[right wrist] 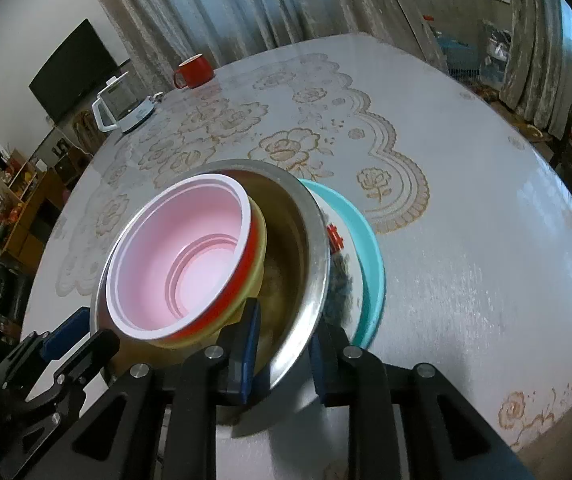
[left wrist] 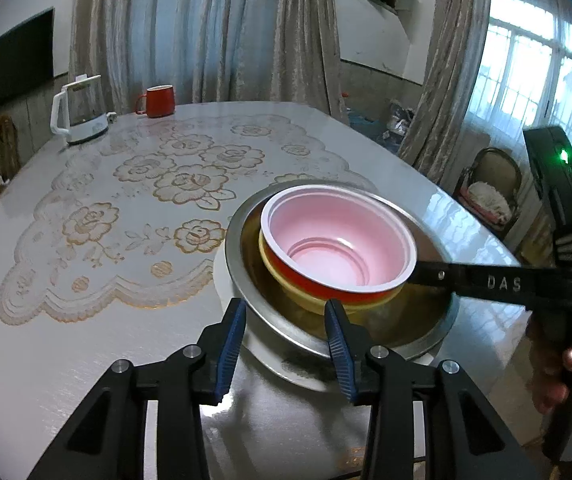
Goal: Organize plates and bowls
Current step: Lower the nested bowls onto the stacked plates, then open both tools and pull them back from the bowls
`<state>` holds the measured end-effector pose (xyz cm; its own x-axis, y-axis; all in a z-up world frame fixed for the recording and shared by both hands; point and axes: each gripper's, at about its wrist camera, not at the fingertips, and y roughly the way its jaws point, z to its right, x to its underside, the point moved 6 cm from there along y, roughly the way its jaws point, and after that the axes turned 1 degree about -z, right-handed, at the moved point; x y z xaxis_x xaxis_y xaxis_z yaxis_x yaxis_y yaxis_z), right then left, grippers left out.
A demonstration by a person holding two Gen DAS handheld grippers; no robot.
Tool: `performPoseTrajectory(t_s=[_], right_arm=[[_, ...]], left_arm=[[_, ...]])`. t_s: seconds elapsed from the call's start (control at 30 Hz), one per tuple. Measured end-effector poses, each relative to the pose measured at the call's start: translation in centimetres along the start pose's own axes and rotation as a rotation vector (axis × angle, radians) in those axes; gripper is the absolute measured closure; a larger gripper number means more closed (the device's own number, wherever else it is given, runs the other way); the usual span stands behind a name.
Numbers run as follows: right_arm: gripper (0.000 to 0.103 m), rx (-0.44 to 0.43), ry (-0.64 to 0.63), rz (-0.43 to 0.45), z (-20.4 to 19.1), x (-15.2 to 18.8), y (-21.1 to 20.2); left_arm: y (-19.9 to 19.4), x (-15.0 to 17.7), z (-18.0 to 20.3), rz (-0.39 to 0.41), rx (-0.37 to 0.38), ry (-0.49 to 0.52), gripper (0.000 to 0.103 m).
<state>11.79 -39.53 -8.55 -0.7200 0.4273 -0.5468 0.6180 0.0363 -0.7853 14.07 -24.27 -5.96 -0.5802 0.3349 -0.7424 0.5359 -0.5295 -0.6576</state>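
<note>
Right tongs [right wrist: 281, 344] pinch the metal bowl [right wrist: 306, 240] rim; left tongs [left wrist: 286, 340] stand parted, gripping nothing, beside it.

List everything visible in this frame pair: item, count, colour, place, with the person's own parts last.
pink-lined bowl: 1, red outside, top of the nested stack
yellow bowl: 1, yellow, under the pink-lined bowl
metal basin: 1, silver, holds both bowls
white plate: 1, white, red mark, under the basin
teal plate: 1, teal, bottom
red mug: 1, far table edge
kettle: 1, white, left of mug
table: 1, pale, floral cover
left gripper: open, at the basin's near rim
right gripper: straddles the basin rim
hand: 1, on the right gripper's handle
</note>
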Motion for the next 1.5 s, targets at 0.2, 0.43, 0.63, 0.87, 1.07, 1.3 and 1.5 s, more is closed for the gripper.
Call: performPoseTrajectory(t_s=[0.2,0.43,0.63,0.87,1.07,1.3,1.5], right_arm=[[0.081,-0.014,-0.017,0.006,-0.1,0.4,-0.4],[0.083,0.001,-0.008,0.016,0.3,-0.2,0.0],[0.082,-0.012,0.011,0.011,0.6,-0.1,-0.2],[0.079,-0.002,0.004,0.015,0.0,0.6,-0.5],[0.079,-0.005,0.003,0.019,-0.3,1.1,-0.7],[0.073,0.031,-0.034,0.038,-1.2,1.6,-1.3],[0.068,0.025,-0.029,0.06,-1.5,2.5,-2.5]], left_arm=[[0.0,0.1,0.2,0.001,-0.004,0.004,0.062],[0.0,0.1,0.4,-0.001,0.012,-0.005,0.062],[-0.1,0.2,0.8,-0.001,0.011,-0.001,0.062],[-0.5,0.4,1.2,-0.003,-0.004,0.01,0.062],[-0.8,0.8,1.6,-0.002,-0.008,0.027,0.062],[-1.7,1.3,1.9,0.004,0.014,0.026,0.061],[-2.4,2.0,1.6,-0.009,0.002,0.008,0.037]])
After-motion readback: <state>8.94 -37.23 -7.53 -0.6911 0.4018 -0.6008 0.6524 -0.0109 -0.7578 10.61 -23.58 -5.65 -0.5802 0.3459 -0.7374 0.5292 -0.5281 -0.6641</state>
